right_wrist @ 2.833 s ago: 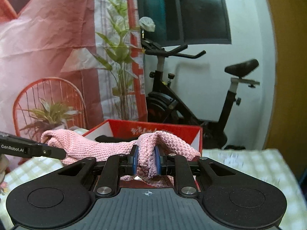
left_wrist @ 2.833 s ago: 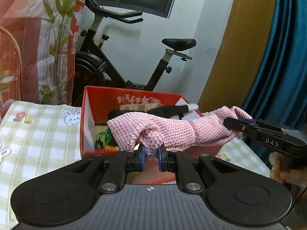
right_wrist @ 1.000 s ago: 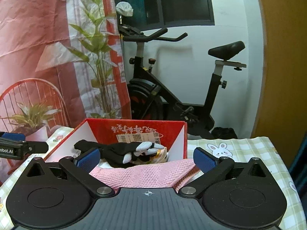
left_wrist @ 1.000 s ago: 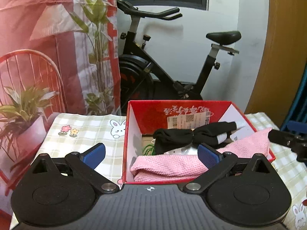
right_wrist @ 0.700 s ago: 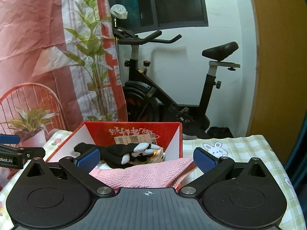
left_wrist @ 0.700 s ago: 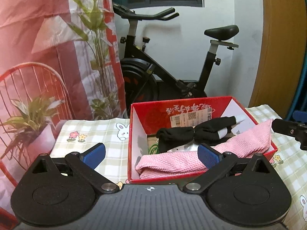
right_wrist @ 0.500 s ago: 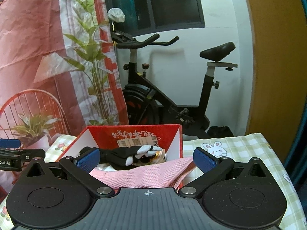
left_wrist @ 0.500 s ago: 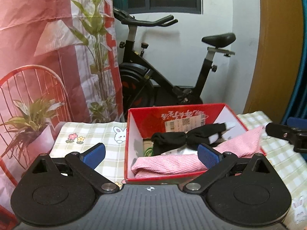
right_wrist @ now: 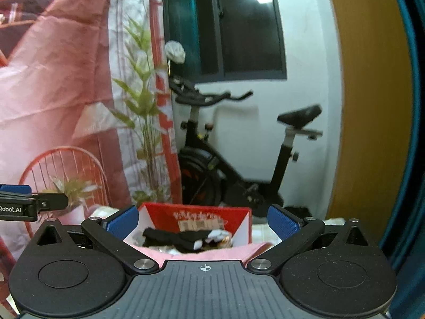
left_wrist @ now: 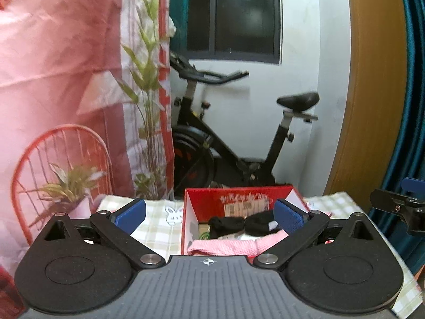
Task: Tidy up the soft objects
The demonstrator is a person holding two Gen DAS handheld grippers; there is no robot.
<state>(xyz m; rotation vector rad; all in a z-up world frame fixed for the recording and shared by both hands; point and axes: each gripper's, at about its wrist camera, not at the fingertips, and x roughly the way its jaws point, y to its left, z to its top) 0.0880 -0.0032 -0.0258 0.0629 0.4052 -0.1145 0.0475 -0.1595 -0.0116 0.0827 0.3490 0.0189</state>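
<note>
A red cardboard box (left_wrist: 239,199) (right_wrist: 196,212) stands on a checked tablecloth. A pink knitted cloth (left_wrist: 225,246) (right_wrist: 220,254) lies along its near side, with black gloves (left_wrist: 244,224) (right_wrist: 186,236) behind it. My left gripper (left_wrist: 209,212) is open and empty, held back from the box. My right gripper (right_wrist: 203,219) is open and empty too, just in front of the box. The right gripper's tip (left_wrist: 393,207) shows at the right edge of the left wrist view, and the left gripper's tip (right_wrist: 32,204) at the left edge of the right wrist view.
The checked tablecloth (left_wrist: 159,228) with bunny prints covers the table. An exercise bike (left_wrist: 233,143) stands behind it by a white wall. A pink printed backdrop (left_wrist: 66,79) hangs on the left, a blue curtain (left_wrist: 409,106) on the right.
Both grippers opened and let go of the pink cloth, which now lies in the box. Since then both have drawn back and tilted upward, so the box looks smaller and lower.
</note>
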